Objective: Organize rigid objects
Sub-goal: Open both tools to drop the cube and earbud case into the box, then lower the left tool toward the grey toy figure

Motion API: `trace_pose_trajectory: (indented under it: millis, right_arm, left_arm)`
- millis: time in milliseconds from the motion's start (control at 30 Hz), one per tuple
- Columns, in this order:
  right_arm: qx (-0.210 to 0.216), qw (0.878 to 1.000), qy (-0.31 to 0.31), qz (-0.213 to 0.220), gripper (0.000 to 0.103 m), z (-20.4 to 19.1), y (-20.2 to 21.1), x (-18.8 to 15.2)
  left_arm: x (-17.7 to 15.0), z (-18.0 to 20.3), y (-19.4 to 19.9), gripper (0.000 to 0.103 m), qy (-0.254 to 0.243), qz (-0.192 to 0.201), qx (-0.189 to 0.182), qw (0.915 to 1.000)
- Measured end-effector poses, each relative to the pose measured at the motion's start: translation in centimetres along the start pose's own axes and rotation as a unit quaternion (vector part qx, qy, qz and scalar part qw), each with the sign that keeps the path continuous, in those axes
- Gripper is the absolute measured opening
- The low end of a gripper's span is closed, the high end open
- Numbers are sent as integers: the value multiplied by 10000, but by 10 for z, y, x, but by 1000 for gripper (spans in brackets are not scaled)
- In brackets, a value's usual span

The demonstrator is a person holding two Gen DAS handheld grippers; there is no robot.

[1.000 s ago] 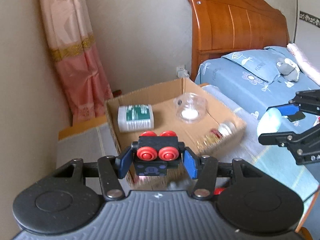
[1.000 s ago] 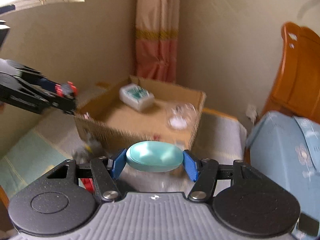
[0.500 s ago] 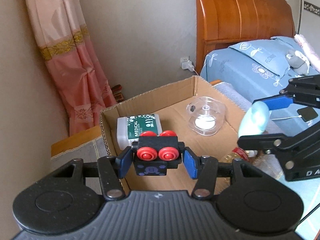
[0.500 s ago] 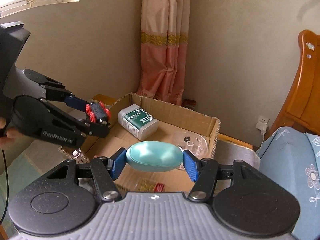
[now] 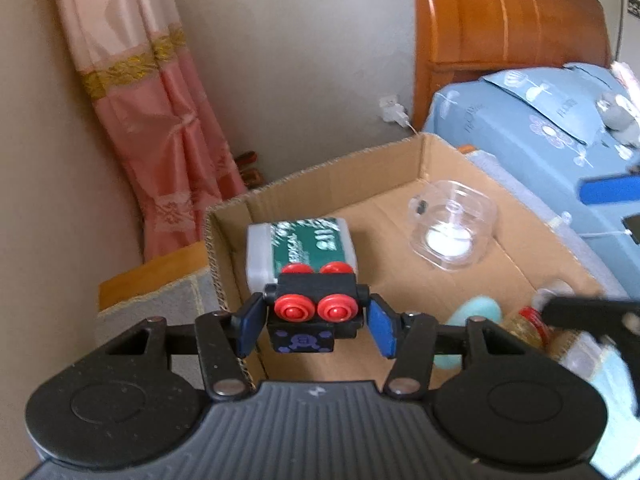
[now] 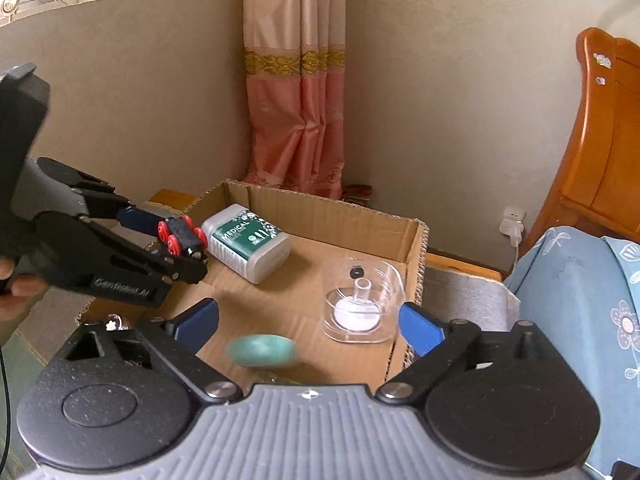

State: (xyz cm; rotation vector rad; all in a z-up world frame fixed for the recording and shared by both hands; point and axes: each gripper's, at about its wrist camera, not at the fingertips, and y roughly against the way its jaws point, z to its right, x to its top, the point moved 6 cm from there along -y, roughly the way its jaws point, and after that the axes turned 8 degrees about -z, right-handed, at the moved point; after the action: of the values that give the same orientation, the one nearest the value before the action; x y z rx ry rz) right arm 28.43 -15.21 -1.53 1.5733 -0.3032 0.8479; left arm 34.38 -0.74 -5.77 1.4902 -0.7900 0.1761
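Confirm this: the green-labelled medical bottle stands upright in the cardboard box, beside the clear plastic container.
Wrong on one count: the right wrist view shows the medical bottle lying on its side, not upright. It is in the cardboard box, beside the clear plastic container.

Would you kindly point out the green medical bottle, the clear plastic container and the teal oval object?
green medical bottle (image 6: 245, 243): right wrist view, its label.
clear plastic container (image 6: 362, 304): right wrist view, its middle.
teal oval object (image 6: 262, 350): right wrist view, its top surface.
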Motion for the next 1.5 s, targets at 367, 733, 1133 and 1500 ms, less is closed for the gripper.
trace_pose_trajectory:
  millis: [367, 733, 1133, 1500]
  right_arm:
    - [-4, 9999, 47, 117, 103, -11, 30, -21]
    - [-67, 9996, -240, 134, 103, -20, 53, -53]
    - [-463, 9962, -733, -97, 103, -21, 50, -114]
    - [-563, 9925, -874, -645, 103, -34, 20, -168]
  left_arm:
    - [-2, -6, 33, 95, 215, 266, 160, 9993]
    - [-26, 2, 69, 96, 336, 278, 154, 9989]
    - [-91, 5, 85, 101, 776, 160, 146, 9967]
    - [-147, 18, 73, 101, 1170, -48, 136, 9930]
